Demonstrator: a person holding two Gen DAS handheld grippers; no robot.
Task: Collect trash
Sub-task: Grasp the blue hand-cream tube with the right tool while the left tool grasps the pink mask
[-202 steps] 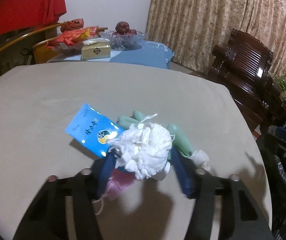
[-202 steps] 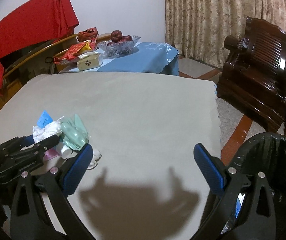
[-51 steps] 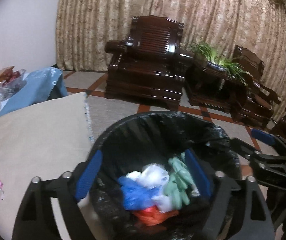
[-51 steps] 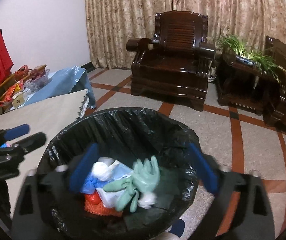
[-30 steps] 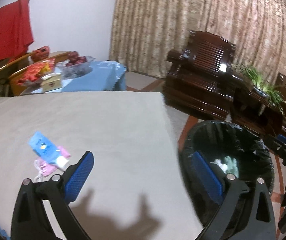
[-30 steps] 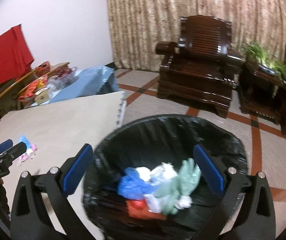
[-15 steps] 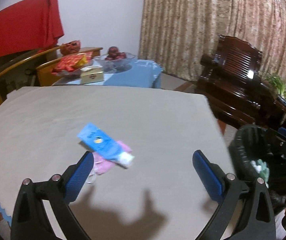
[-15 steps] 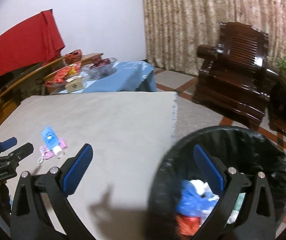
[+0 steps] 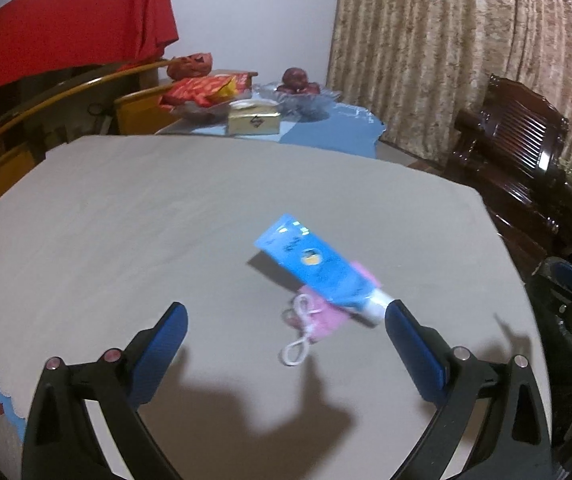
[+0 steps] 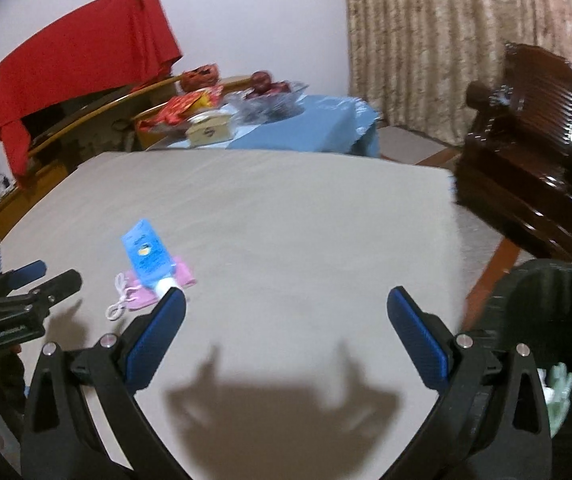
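the counter [image 9: 134, 208] fills most of both views, covered in a plain beige cloth. behind it a red cloth [image 9: 66, 20] hangs over dark furniture, and patterned curtains [image 9: 446, 60] cover the far wall. a dark wooden armchair [image 9: 522, 152] stands to the right. a side table with a blue cloth [image 9: 326, 128] sits past the counter's far edge and carries a fruit bowl [image 9: 300, 96], red packets [image 9: 202, 88] and a pale box [image 9: 253, 120]. the bin [image 10: 558, 296], lined in black, stands on the floor off the counter's right edge, with pale trash just visible inside in the right wrist view.

the left hand-held gripper [image 9: 286, 332] hovers low over the counter, jaws spread wide and holding nothing. the right hand-held gripper [image 10: 286, 312] is likewise wide apart and empty, above bare cloth.

the remaining trash lies on the counter: a blue tube [image 9: 318, 268] with a white cap, tilted, resting on top of a pink mask [image 9: 326, 312] whose white ear loop [image 9: 298, 340] trails toward the camera. in the left wrist view the pile sits between the fingertips, nearer the right one, with the cap just beside it. in the right wrist view it lies just beyond the left fingertip.
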